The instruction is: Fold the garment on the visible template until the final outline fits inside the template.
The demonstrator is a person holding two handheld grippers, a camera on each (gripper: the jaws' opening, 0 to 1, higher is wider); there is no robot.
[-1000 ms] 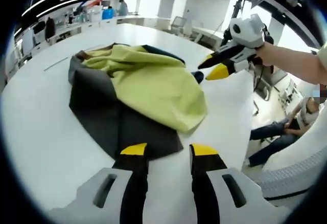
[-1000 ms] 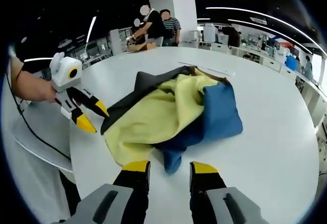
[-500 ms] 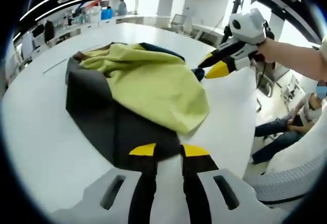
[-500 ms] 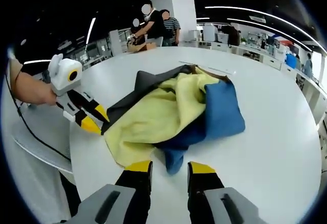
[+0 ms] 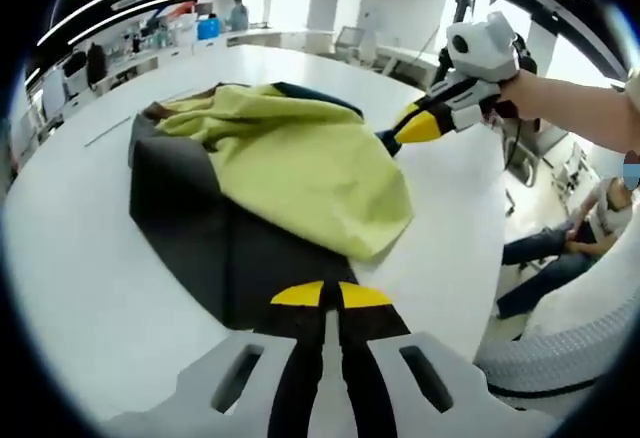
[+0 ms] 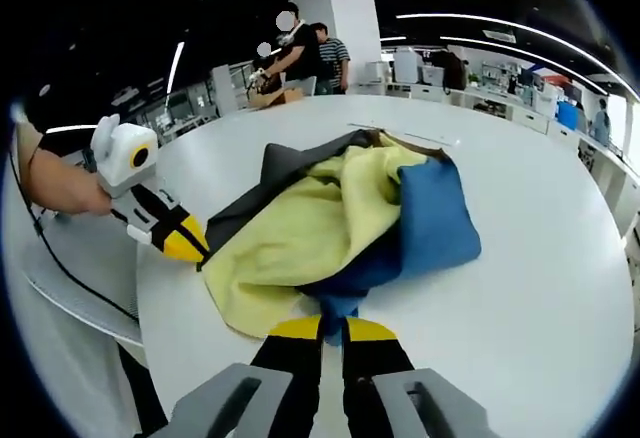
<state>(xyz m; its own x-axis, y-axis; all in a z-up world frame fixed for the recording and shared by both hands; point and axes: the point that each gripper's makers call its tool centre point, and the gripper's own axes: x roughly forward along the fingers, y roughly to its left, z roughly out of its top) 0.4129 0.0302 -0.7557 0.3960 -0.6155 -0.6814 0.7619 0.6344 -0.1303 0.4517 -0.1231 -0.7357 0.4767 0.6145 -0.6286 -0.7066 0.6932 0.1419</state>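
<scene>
Crumpled soft garment (image 5: 270, 168) on smooth white table (image 5: 90, 258), left gripper (image 5: 331, 295) pinching dark hem, right gripper (image 6: 331, 329) pinching blue corner

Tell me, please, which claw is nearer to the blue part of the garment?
Right. The right claw is shut on the blue part at its near tip; the left claw grips the dark panel at the opposite edge.
</scene>
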